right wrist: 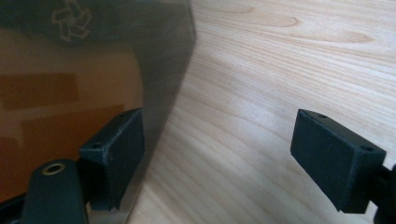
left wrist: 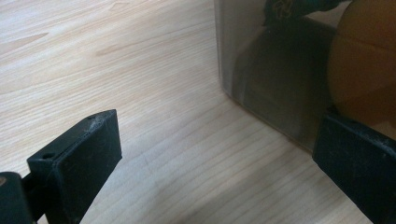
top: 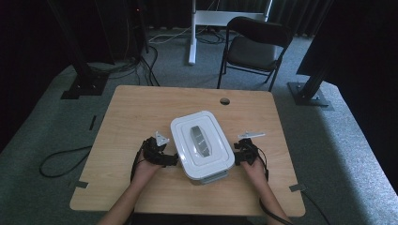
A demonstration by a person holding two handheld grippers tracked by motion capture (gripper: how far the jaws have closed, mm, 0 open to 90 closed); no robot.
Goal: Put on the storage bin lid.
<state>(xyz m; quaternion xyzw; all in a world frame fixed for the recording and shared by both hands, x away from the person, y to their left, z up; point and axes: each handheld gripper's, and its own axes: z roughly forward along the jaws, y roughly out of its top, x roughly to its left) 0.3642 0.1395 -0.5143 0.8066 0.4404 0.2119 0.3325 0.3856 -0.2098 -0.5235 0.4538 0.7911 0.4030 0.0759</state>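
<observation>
The high view is looking down on the whole table from the person's side. Both gripper views are skimming the tabletop, close against opposite sides of the box.

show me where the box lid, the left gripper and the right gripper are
lid [top: 199, 140], high view, its grey centre handle
left gripper [top: 172, 159], high view, between its jaw tips
right gripper [top: 236, 157], high view, between its jaw tips

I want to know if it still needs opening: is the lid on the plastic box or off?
On. In the high view the white lid sits flat over the box, covering its whole top. Whether its latches are locked, I cannot tell.
</observation>
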